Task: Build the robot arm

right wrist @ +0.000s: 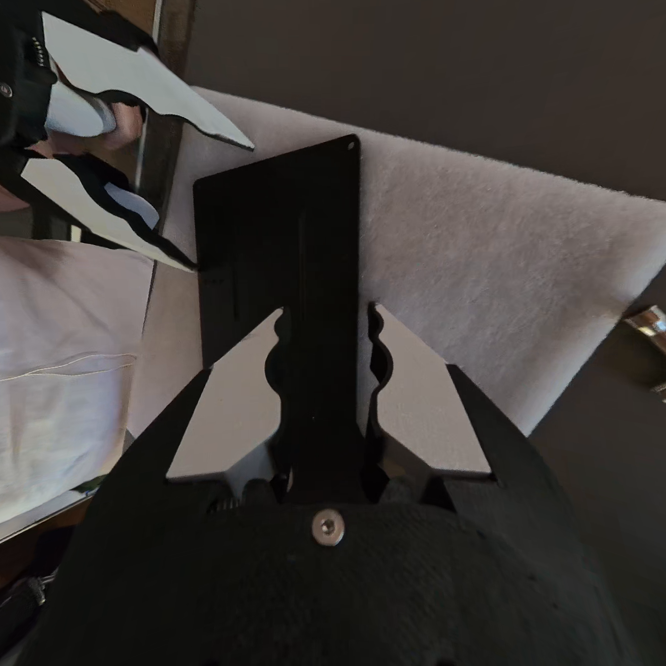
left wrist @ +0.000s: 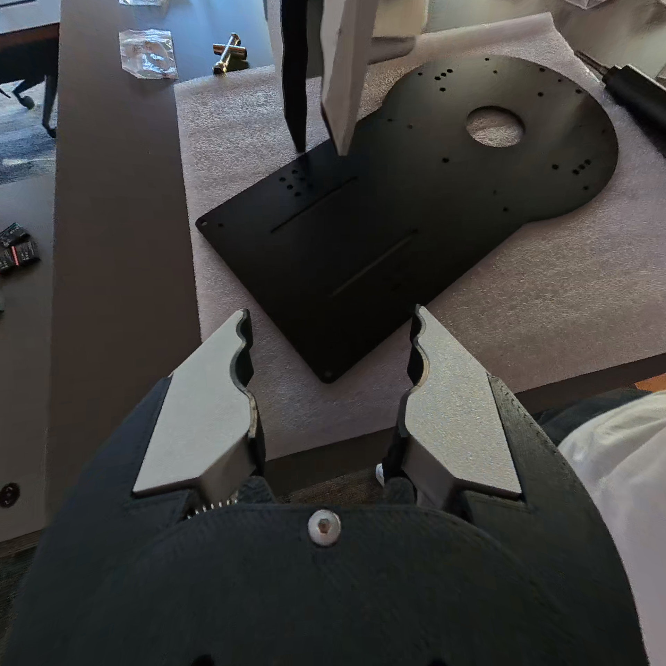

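Observation:
A flat black metal plate (left wrist: 360,252), rectangular at one end and round with a big hole at the other, lies on a grey foam sheet (left wrist: 540,306). My left gripper (left wrist: 333,317) is open and empty, just above the plate's near corner. My right gripper (left wrist: 320,149) points down at the far edge of the plate's rectangular end. In the right wrist view my right gripper (right wrist: 328,310) is partly open, one finger over the plate (right wrist: 277,223) and the other just past its edge over the foam (right wrist: 468,252). The left gripper (right wrist: 223,207) shows open at the plate's short edge.
A clear plastic bag of small parts (left wrist: 147,54) and a metal cross wrench (left wrist: 230,54) lie on the dark table (left wrist: 119,252) beyond the foam. A black screwdriver (left wrist: 634,97) lies at the far right. Small black packs (left wrist: 18,248) sit at the left. A person's white garment (left wrist: 620,504) is near. Tip to tip, the grippers are about 11 cm apart.

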